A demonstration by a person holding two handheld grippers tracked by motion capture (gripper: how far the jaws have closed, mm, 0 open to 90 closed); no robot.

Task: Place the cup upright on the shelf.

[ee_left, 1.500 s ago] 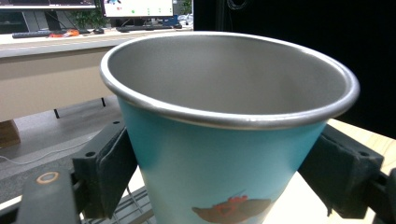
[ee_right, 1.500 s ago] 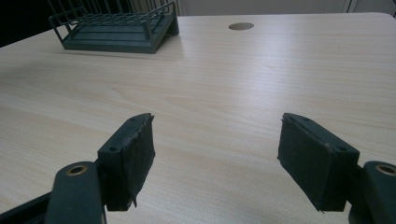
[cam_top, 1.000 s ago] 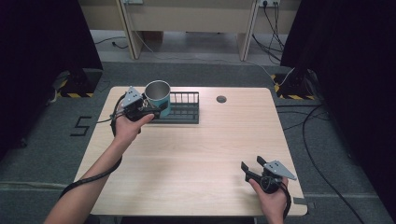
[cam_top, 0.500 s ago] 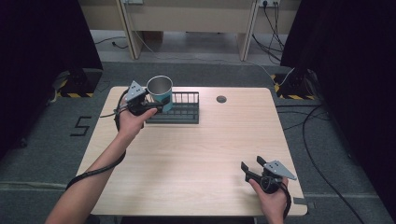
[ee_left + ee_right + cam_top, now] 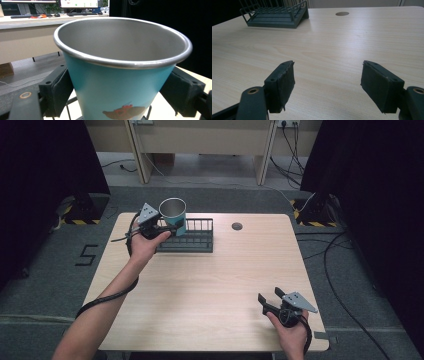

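My left gripper [image 5: 167, 228] clamps the teal metal cup [image 5: 122, 75] by its sides just below the rolled rim, above the left end of the black wire rack [image 5: 192, 240]; it looks light, stiff and slick, while my right gripper [image 5: 328, 83], well apart from the rack, gapes empty.

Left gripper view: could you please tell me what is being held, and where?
A teal metal cup, held by its side wall below the rim, between the left gripper's fingers.

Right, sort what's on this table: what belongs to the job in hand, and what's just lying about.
In the job:
- teal metal cup with silver rim
- left gripper, clamped on it
- dark wire rack

Lying about:
- right gripper, open, idle
- round hole in wooden tabletop
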